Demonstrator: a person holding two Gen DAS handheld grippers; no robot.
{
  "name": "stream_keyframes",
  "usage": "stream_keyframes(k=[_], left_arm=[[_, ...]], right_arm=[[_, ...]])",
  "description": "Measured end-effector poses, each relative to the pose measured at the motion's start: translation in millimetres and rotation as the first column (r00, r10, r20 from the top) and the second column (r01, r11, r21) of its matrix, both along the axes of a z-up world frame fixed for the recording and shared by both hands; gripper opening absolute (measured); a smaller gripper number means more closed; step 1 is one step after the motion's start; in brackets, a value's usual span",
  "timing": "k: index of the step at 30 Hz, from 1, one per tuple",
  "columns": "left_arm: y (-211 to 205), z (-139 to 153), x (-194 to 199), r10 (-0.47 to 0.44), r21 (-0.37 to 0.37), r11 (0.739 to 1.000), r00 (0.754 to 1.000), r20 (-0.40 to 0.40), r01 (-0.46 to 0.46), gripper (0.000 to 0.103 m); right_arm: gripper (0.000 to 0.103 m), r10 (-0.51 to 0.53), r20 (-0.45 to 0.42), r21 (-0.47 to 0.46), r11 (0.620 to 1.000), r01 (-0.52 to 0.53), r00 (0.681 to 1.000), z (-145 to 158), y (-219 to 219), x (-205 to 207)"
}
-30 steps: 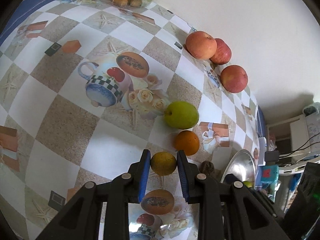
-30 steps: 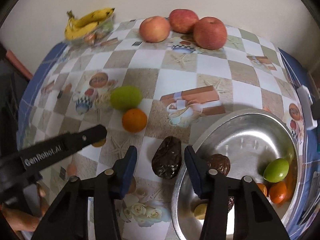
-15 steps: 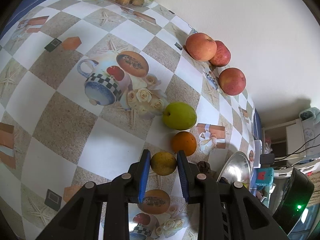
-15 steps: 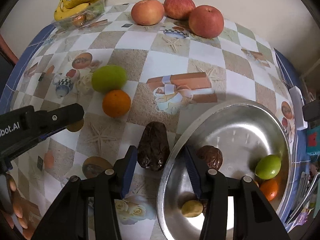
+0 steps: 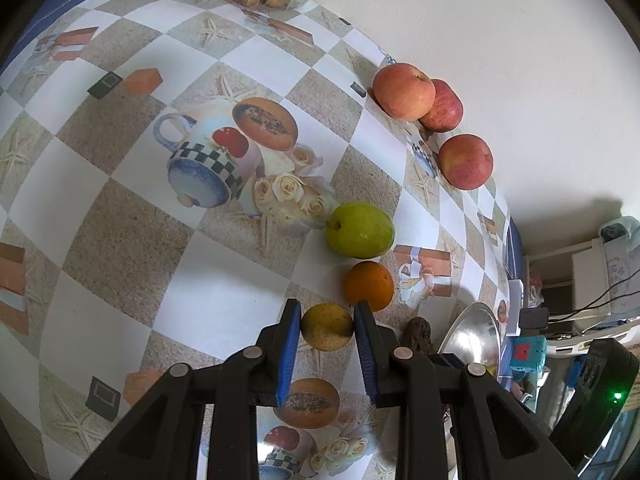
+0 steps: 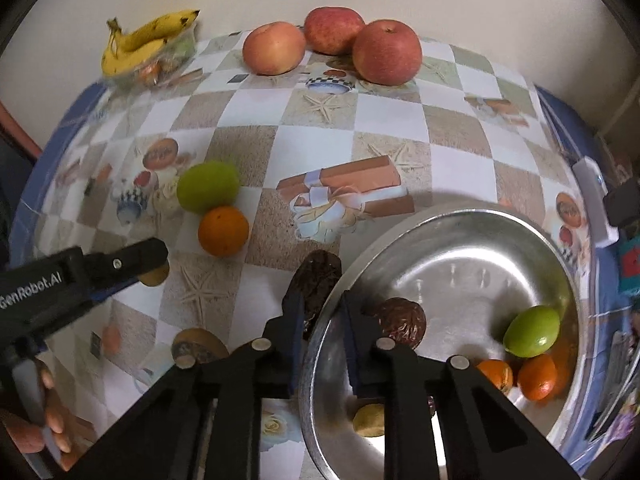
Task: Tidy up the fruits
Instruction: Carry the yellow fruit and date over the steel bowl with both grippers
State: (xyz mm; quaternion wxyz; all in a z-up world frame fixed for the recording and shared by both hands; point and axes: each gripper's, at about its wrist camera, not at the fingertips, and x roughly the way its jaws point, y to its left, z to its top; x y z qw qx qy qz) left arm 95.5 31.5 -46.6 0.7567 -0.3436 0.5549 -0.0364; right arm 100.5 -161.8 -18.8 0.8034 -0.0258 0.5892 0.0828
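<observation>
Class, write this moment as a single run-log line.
left claw: shut on yellow fruit | right claw: straddling steel bowl rim, dark brown fruit just outside | task: unfinished

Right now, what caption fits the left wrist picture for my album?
Left gripper closing on a small yellow fruit beside an orange and a green fruit.

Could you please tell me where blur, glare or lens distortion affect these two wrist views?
Left wrist view: sharp throughout; fisheye bends the checkered tablecloth; soft shadow on the wall at right. Right wrist view: motion blur smears the bananas and the green fruit on the cloth; the steel bowl shows bright reflections; dark vignette in the corners.
</observation>
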Motion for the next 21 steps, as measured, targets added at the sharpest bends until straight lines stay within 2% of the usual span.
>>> stream_keyframes(k=[4,6,7,12,14,19,21], left_arm=[[0.0,1.0,0.5,0.001,-0.003,1.0,1.0,0.002,-0.001,0.029],[1.1,0.8,-0.1,0.005,-0.007,1.0,1.0,0.001,-0.005,0.029],[1.5,0.5,-0.2,0.007,-0.009,1.0,1.0,0.001,-0.007,0.029],[4.6,-0.1,-0.9,0.019,-0.018,1.0,1.0,-0.002,-0.019,0.029],[4.6,0.0,-0.9,0.019,-0.021,1.0,1.0,-0.003,-0.019,0.029],[6.2,0.5,-1.1,0.025,-0.025,0.999,1.0,-0.001,-0.025,0.029],[8.8,0.9,-2.0,0.034,-0.028,0.999,0.999,0.0,-0.034,0.029]], right_arm=[[0.019,-0.006,-0.002,0.027,1.0,0.006,1.0,2.4,0.1,0.1],[0.019,-0.007,0.0,0.107,0.994,0.007,1.0,7.0,-0.8,0.4],[0.019,-0.007,0.005,0.115,0.993,0.006,1.0,8.6,0.6,0.8],[0.019,0.01,0.031,0.041,0.999,-0.011,0.999,6.9,9.6,6.9],[0.019,0.003,0.011,0.078,0.997,-0.004,1.0,1.5,9.0,10.4],[0.02,0.0,-0.007,0.073,0.997,0.001,1.0,-5.5,11.0,10.6],[0.021,0.003,-0.028,0.136,0.991,0.001,1.0,-6.8,11.4,10.1]])
